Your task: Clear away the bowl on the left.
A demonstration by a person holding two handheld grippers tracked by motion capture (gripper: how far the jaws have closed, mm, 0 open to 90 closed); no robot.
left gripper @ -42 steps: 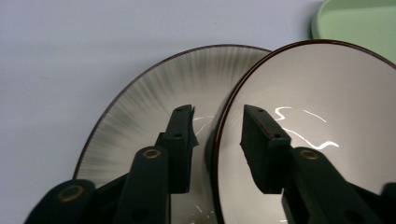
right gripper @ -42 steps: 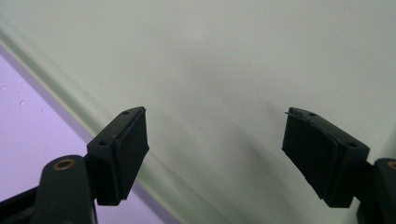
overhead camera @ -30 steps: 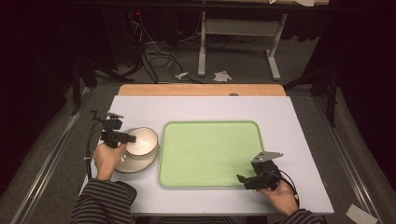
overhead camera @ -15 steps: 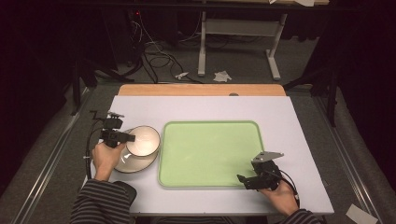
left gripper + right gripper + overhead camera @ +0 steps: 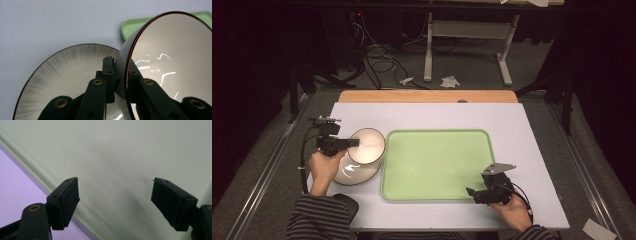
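Over the last second we have lifted the bowl (image 5: 366,146) off the plate (image 5: 354,172) near the tabletop's (image 5: 532,150) left edge: a moment ago it sat low and level on the plate, and now it hangs tipped on its side, its pale inside facing partly upward and toward the tray (image 5: 437,165). Our left claw (image 5: 120,82) is closed on the bowl's rim, one jaw inside and one against the dark outer wall, as the left gripper view shows, with the streaked plate lying beneath and the tray's green corner just beyond.

Our right claw (image 5: 115,202) has not moved; it rests at the tray's near right corner with its jaws spread wide and nothing between them, looking down on bare green surface.

We judge that the bowl has been separated from the plate and is on its way across to the tray, which lies just beside it. The tilt means our rim grip carries the whole weight, so a slip is the risk as we travel.
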